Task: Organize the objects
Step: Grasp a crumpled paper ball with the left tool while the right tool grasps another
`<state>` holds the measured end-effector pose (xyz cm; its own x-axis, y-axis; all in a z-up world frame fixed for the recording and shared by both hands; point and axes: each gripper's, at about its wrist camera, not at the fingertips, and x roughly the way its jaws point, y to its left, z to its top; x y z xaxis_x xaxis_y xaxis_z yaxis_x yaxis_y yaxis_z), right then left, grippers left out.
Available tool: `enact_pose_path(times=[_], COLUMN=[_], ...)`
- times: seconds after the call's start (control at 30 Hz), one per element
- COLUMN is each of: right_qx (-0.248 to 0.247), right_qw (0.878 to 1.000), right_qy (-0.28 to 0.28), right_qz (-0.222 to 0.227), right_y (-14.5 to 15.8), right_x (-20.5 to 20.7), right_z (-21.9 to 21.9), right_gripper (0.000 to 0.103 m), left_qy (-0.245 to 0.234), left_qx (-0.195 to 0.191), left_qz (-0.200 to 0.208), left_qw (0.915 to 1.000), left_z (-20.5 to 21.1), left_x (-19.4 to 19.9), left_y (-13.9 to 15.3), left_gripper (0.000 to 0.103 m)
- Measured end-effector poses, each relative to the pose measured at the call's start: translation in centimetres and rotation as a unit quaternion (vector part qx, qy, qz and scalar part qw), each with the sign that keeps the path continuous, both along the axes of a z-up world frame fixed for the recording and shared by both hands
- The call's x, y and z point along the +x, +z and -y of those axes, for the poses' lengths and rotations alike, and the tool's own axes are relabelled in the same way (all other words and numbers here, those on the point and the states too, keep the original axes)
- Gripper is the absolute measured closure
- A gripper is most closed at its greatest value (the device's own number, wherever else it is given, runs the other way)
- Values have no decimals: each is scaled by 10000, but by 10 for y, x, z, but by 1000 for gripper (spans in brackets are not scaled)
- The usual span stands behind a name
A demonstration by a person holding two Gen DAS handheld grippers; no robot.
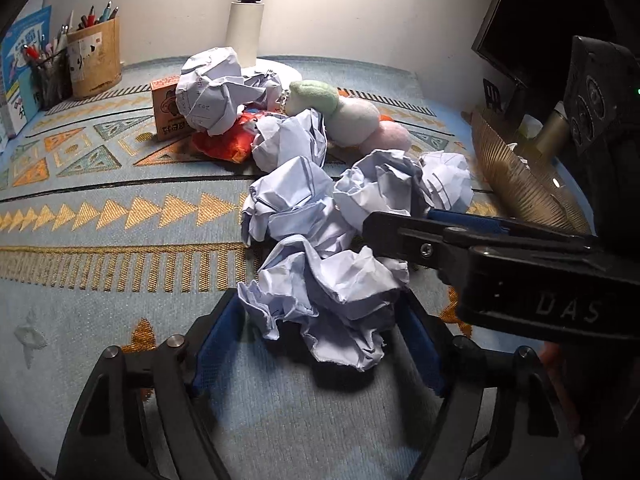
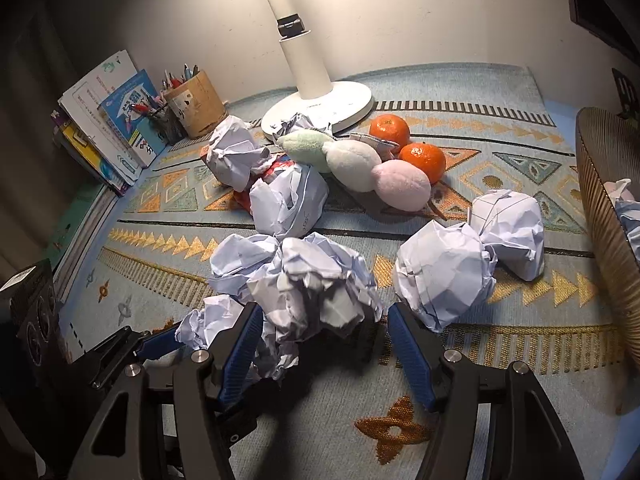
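Observation:
Several crumpled white paper balls lie on the patterned mat. My left gripper point(image 1: 320, 320) is open, its blue pads either side of a crumpled paper point(image 1: 320, 300). My right gripper point(image 2: 324, 336) is open around another crumpled paper point(image 2: 316, 284); its black body crosses the left wrist view from the right point(image 1: 440, 240). The left gripper's fingers point(image 2: 152, 344) show at lower left of the right wrist view. More paper balls point(image 2: 440, 276) point(image 2: 508, 232) lie to the right. A gold ribbed bin point(image 2: 608, 240) with paper inside stands at the right edge.
A plush toy point(image 2: 360, 164), two oranges point(image 2: 420, 160), a red packet point(image 1: 224, 144) and a small orange box point(image 1: 168, 108) lie behind the papers. A white lamp base point(image 2: 320, 108), pen holders point(image 2: 192, 100) and books point(image 2: 112, 120) stand at the back left.

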<state>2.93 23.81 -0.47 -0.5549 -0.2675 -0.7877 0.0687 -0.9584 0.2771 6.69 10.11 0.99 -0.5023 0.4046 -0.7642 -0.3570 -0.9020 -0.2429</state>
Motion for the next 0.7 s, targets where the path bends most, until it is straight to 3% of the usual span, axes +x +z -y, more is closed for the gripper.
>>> enact_pose_path(times=[0.07,0.17,0.23,0.33,0.53,0.7], right_qx=[-106,-322,-341,-381,-411,356], right_qw=[9999,9995,9994,9989,9968,9951], right_qy=[3,-66,-89,-112,-209,-458], right_qz=[-22,-36,-76,-237,-659,-802], right_y=[-1,-2,-1,4,32,46], right_x=[-2,-6,-6,-1,26,71], right_z=[0,-5,-7,-8,-14,-23], right_gripper=[39,39,56,62,63,63], left_qy=[26,26,62,197,287,138], left_qx=[-42,64,180,253,475,430], left_qz=[-35,-52,-46,-109,-407,-592], left_qw=[10000,10000,9998,9994,9976,9972], left_z=[-2,2,8,17,36,30], left_x=[-1,-1,-1,3,18,29], left_y=[1,3,5,8,31,42], left_gripper=[35,49,55,55,55,55])
